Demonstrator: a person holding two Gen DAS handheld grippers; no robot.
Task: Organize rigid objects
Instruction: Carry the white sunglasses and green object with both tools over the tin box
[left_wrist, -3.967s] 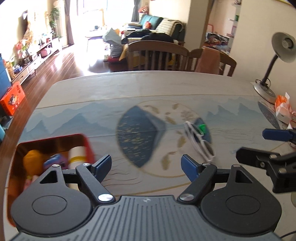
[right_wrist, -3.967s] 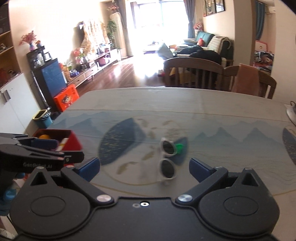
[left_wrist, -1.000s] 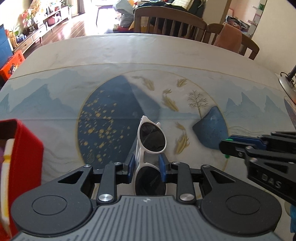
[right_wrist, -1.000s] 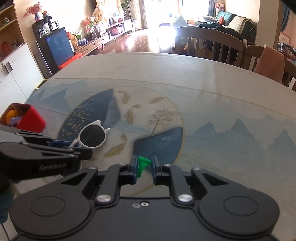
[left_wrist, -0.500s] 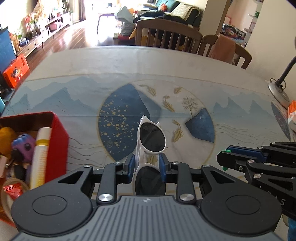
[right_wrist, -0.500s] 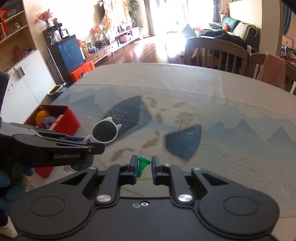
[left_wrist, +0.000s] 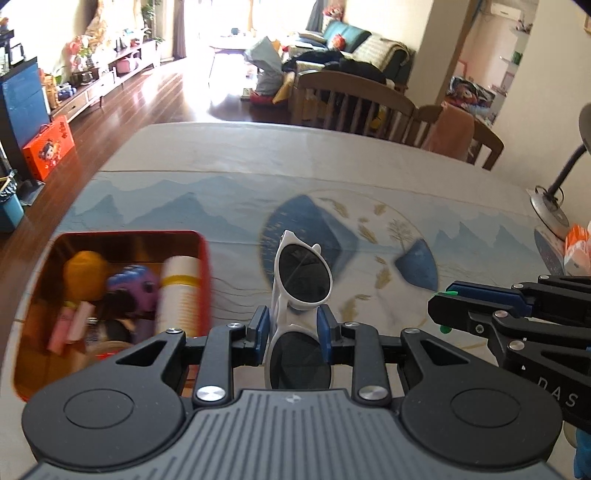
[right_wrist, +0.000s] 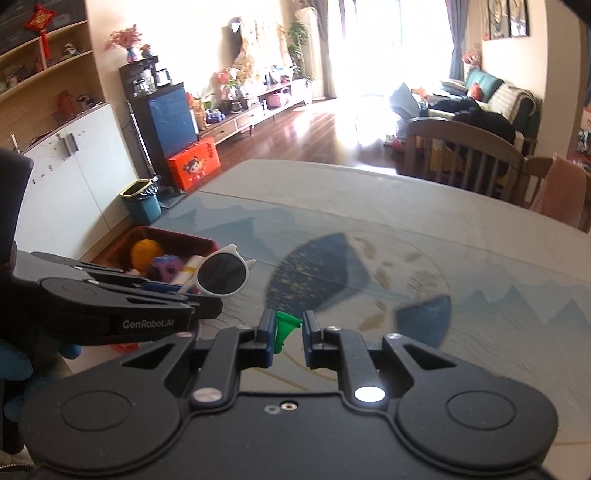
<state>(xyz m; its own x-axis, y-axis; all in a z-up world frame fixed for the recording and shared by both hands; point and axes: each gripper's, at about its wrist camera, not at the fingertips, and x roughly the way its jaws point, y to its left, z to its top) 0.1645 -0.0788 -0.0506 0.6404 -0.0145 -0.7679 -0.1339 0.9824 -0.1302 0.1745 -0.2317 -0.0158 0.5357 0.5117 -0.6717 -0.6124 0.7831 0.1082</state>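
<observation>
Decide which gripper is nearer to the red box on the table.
Left. The left gripper, holding the white sunglasses, hangs right beside the red box; the right gripper, holding a small green piece, is beyond it.

my left claw (left_wrist: 291, 328): clamped on white sunglasses (left_wrist: 301, 295), above the table (left_wrist: 221, 162) | red box (left_wrist: 205, 280): lower left, holding toys | right claw (left_wrist: 445, 308): pinching a green piece (left_wrist: 448, 294)

Between your left gripper's (left_wrist: 291, 326) blue pads sit white-framed sunglasses (left_wrist: 301, 275) with dark lenses; your right gripper's (right_wrist: 289, 338) blue pads pinch a bright green piece (right_wrist: 285, 326). Beyond both jaws spreads a tablecloth (left_wrist: 369, 184) printed with pale blue mountains and gold fish, and left of them a red box (left_wrist: 205, 258) holds orange, purple and white-and-yellow items.
</observation>
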